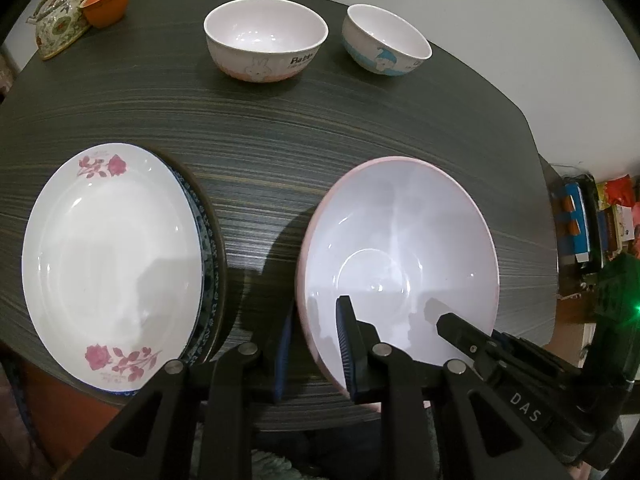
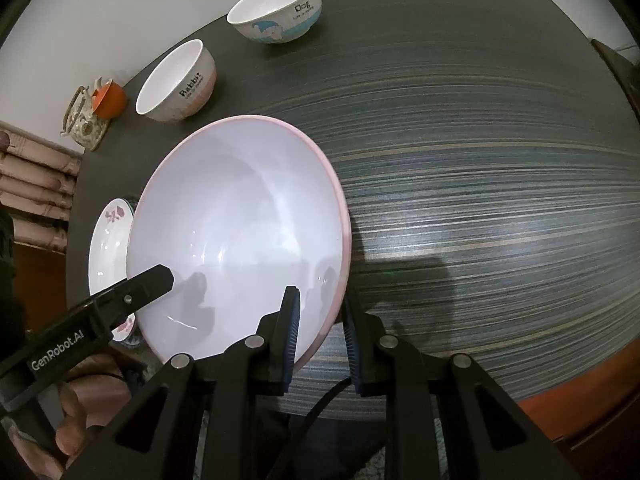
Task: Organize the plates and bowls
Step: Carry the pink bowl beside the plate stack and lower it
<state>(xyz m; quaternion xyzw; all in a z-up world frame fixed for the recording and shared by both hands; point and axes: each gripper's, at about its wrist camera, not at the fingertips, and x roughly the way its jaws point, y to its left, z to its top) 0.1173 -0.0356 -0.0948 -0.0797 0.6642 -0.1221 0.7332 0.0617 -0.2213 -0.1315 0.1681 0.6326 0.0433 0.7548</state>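
A large bowl, white inside with a pink outside, sits near the front edge of the dark striped table. My left gripper is shut on its near left rim, one finger inside and one outside. My right gripper is shut on the near right rim of this large bowl in the same way. Whether the bowl rests on the table or hangs just above it, I cannot tell. To its left a white rose plate lies on a blue-patterned plate. A rabbit bowl and a dog bowl stand at the back.
A floral teapot and an orange cup sit at the table's far left corner. Off the table's right edge are boxes and packets. A person's hand holds the left gripper's handle.
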